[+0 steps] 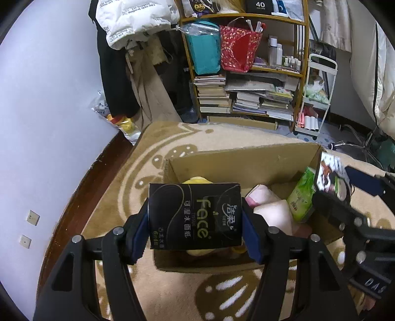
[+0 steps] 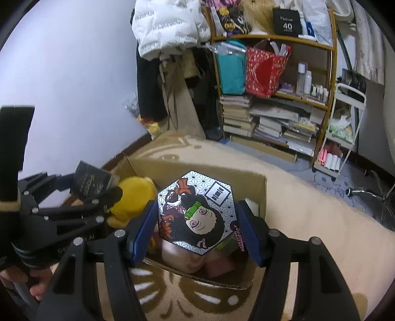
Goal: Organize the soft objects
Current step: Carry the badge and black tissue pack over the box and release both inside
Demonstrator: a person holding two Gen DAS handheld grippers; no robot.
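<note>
Covering the floor, a tan rug point(image 1: 116, 195) with a brown pattern carries an open cardboard box point(image 1: 237, 160), and a wooden shelf point(image 1: 246, 17) of books and bags stands against the far wall. Inside the box lie a yellow plush toy point(image 2: 133, 195), pink soft items point(image 1: 271, 210) and a green tissue pack point(image 1: 302, 195). The left gripper point(image 1: 195, 219) hovers above the near left part of the box, its blue-padded fingers point(image 1: 250, 234) clamped on the sides of a black tissue pack point(image 1: 195, 212) printed "Face". The right gripper point(image 2: 195, 219) hangs over the box's right part, its fingers point(image 2: 142, 234) pressed against a hexagonal cushion point(image 2: 195, 212) bearing a cartoon character. Both held things sit above the box opening, well apart from one another.
</note>
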